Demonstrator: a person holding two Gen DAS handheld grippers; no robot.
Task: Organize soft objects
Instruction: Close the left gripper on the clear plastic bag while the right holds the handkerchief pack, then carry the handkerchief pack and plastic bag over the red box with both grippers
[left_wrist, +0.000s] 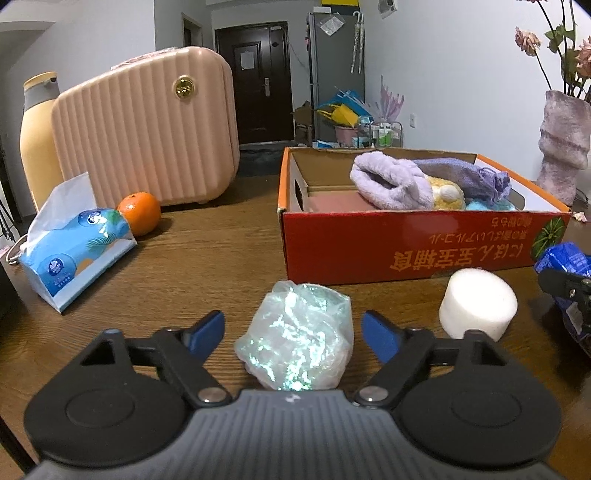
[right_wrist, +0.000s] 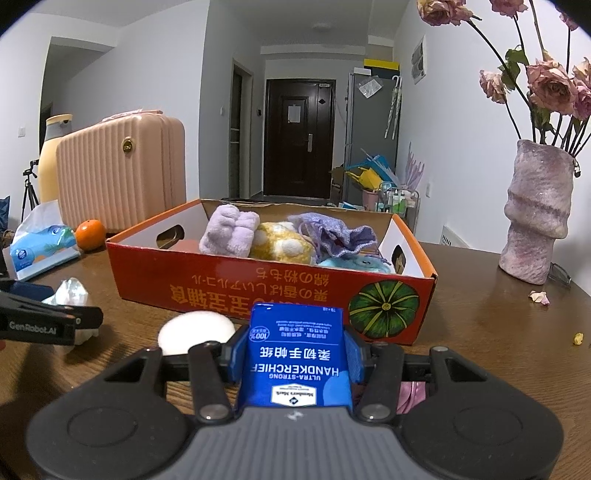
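**Left gripper bracketing the crumpled bag; right gripper holding tissue pack short of the box**

Step in hand, by my reading: pick-up of the next soft item. Left gripper (left_wrist: 293, 328) sits low over the brown wooden table (left_wrist: 207, 258), blue pads either side of the crumpled iridescent plastic bag (left_wrist: 297, 341). Gaps show on both sides, so the jaws are apart and not yet pressing it. The bag rests on the table just in front of the orange cardboard box (left_wrist: 406, 243).

Right gripper (right_wrist: 293, 354) is clamped on the blue handkerchief tissue pack (right_wrist: 293, 363), pads tight on both long edges, pack near the box's front wall, not over it.

Already in the box: lilac fleece bundle (right_wrist: 229, 234), yellow-and-white plush (right_wrist: 280, 242), purple drawstring pouch (right_wrist: 336, 234), something pale blue (right_wrist: 354, 264) that may be another plush, mostly hidden by the wall.

Next move calls for: squeeze the bag gently around its middle, since it will crush, then lift it clear of the box rim. The white foam cylinder (left_wrist: 478, 304) remains on the table beside the bag.

View differences: the left wrist view alone shows the pad-to-bag gaps; the right wrist view shows only the left gripper's side arm, but gives the box contents and the grip on the pack.
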